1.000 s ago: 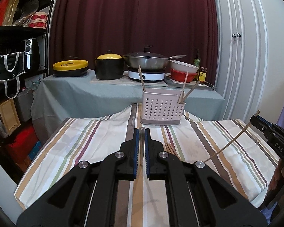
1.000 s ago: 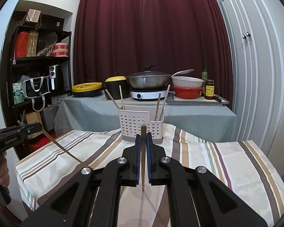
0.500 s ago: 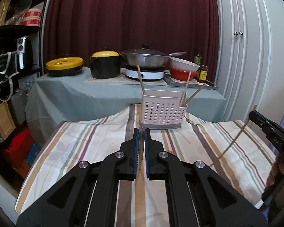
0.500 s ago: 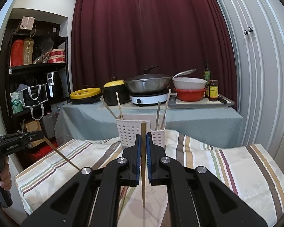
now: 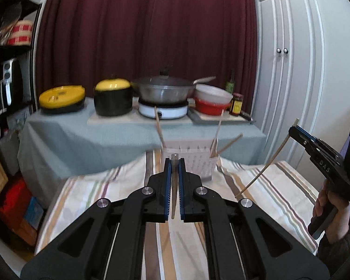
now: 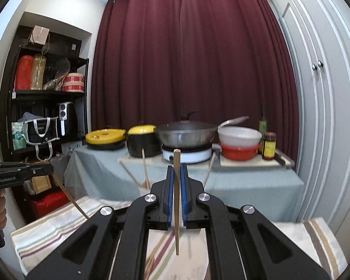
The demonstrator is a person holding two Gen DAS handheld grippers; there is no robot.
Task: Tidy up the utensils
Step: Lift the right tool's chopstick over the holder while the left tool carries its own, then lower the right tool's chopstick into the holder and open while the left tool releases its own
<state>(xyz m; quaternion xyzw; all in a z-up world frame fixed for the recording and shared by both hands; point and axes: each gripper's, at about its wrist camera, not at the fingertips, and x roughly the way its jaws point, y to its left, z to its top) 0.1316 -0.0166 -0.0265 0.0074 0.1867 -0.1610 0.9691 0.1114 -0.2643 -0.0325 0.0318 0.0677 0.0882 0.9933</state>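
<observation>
Left wrist view: left gripper (image 5: 174, 163) clamped on a thin chopstick (image 5: 173, 186), raised over the striped tablecloth (image 5: 100, 193), with the white perforated utensil holder (image 5: 198, 161) just ahead holding other chopsticks. Right wrist view: right gripper (image 6: 177, 170) pinching a wooden chopstick (image 6: 176, 200) upright, its ends sticking out above and below the jaws, holder mostly hidden behind the fingers

The utensil basket (image 5: 188, 161) sits on the striped table (image 5: 263, 186), chopsticks (image 5: 159, 129) standing in it. Behind the basket runs a second table (image 5: 81, 135) carrying pots, with the wok (image 5: 164, 89) directly behind and the shelf (image 6: 44, 93) far left.
</observation>
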